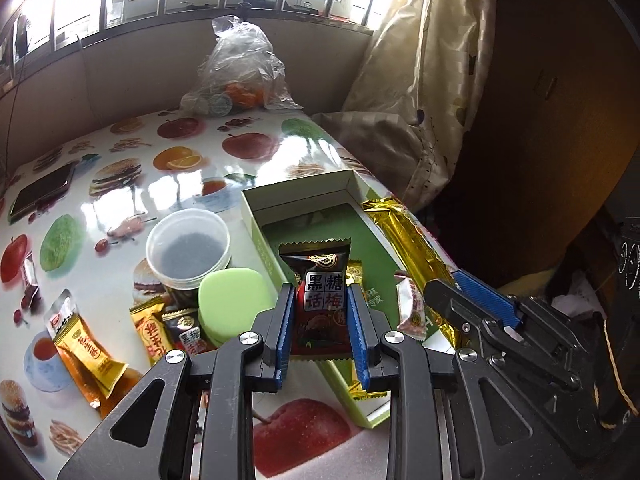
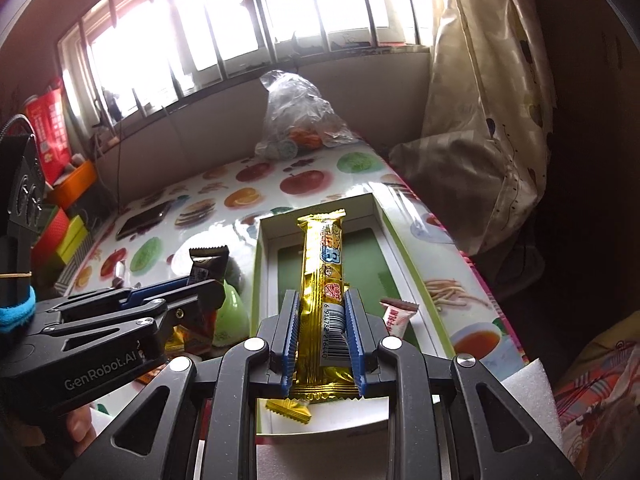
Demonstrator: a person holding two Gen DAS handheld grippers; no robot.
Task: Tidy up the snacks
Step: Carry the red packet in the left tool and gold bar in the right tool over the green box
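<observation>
My left gripper [image 1: 320, 300] is shut on a dark brown candy packet [image 1: 320, 292] and holds it over the near end of the open green box [image 1: 256, 216]. My right gripper [image 2: 322, 308] is shut on a long gold snack bar [image 2: 323, 264] held above the same box [image 2: 260, 264]. The bar also shows in the left wrist view [image 1: 404, 236] at the box's right side. A small pink-and-white candy [image 2: 394, 314] and a yellow packet [image 2: 290, 408] lie in the box. Loose snack packets [image 1: 86, 344] lie on the table left of the box.
A clear plastic tub [image 1: 188, 248] and a pale green lidded case [image 1: 234, 304] stand left of the box. A phone [image 1: 42, 192] lies at far left. A plastic bag with oranges [image 1: 238, 76] sits at the back. A curtain [image 1: 432, 72] hangs to the right.
</observation>
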